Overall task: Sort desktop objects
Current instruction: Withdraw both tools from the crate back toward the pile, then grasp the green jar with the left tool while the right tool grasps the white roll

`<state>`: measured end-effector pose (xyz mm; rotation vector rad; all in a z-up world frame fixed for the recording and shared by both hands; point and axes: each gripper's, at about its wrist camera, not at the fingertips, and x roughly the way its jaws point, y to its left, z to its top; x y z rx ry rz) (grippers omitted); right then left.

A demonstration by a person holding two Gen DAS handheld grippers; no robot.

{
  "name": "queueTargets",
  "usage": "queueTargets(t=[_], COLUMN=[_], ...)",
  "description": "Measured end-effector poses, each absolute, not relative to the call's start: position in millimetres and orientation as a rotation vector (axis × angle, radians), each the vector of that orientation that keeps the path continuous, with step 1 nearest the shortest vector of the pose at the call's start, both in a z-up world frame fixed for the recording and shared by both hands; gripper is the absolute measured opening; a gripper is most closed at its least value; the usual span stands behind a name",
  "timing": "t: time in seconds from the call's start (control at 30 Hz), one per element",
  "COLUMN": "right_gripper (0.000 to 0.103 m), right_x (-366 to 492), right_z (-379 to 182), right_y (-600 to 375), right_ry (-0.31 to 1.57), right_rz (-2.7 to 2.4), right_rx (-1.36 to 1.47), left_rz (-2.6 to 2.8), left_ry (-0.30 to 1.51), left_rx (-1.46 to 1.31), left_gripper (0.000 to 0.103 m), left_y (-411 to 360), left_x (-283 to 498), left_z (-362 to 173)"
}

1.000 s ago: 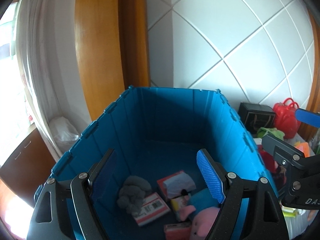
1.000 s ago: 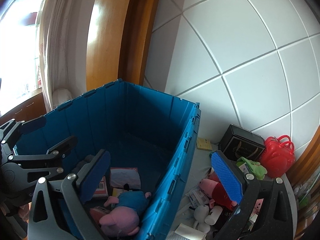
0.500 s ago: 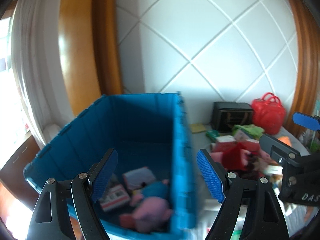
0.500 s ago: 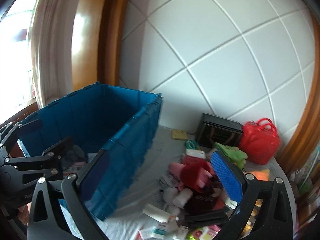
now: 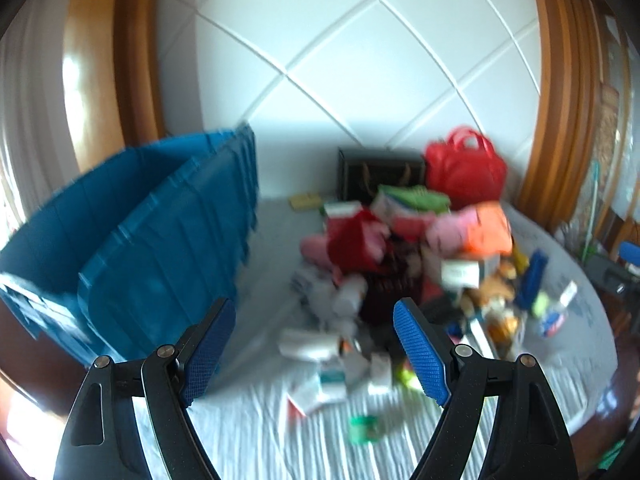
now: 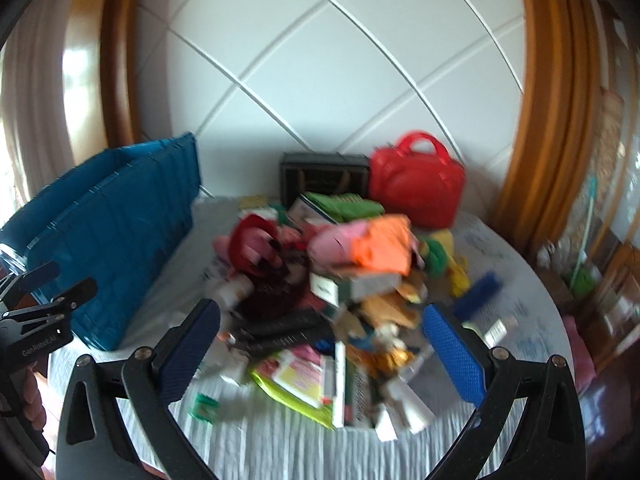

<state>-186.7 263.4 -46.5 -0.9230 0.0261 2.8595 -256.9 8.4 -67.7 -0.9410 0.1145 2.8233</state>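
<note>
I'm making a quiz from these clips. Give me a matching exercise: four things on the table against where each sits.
Things:
1. blue crate
2. red handbag
3. black box
4. small green object

Places:
A. at the back wall, right of the black box
B. on the near cloth, in front of the pile
C. along the left side of the table
D. at the back wall, behind the pile, left of the handbag

Pairs: 1-C, 2-A, 3-D, 4-B
</note>
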Motion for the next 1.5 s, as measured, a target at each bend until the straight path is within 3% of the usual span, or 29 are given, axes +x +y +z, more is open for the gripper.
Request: queueTargets(t=[0.2, 0.77, 0.83, 0.9, 1.47, 1.5], right_gripper=[0.103, 0.103, 0.103, 0.103, 0.103, 0.098], right_x=[-171.9, -171.4, -168.3, -166.1, -186.3, -187.5], right_z=[-108.8, -252.7, -261.7, -266.0, -282.1, -280.6], right_y=[315.9, 336.9, 343.3, 348.4, 404.9, 410.4], right_ry=[0.158, 0.283, 0.298, 0.308, 0.266, 0.246], right_rz=[2.735, 2.484, 2.451, 2.437, 2.508, 2.525], right_rx=[-1.067, -1.426, -1.444, -1.443, -1.448, -1.456], left_rz=[2.772, 2.496, 2.482, 2.457, 2.535, 2.544], left_ry=[0.157, 0.236, 0.244, 0.233, 0.166, 0.146], left_rx=[-1.149, -1.504, -1.524, -1.546, -1.571, -1.578], left_gripper=[0.082, 0.082, 0.075, 0.041, 0.04, 0.04], left_y=[21.7, 61.1, 64.7, 66.4, 96.8, 100.0], left_x=[-263.6, -276.1, -277.4, -279.6, -270.0, -266.0], left_z=[-136.4, -292.6, -303.5, -312.6, -312.7, -312.5])
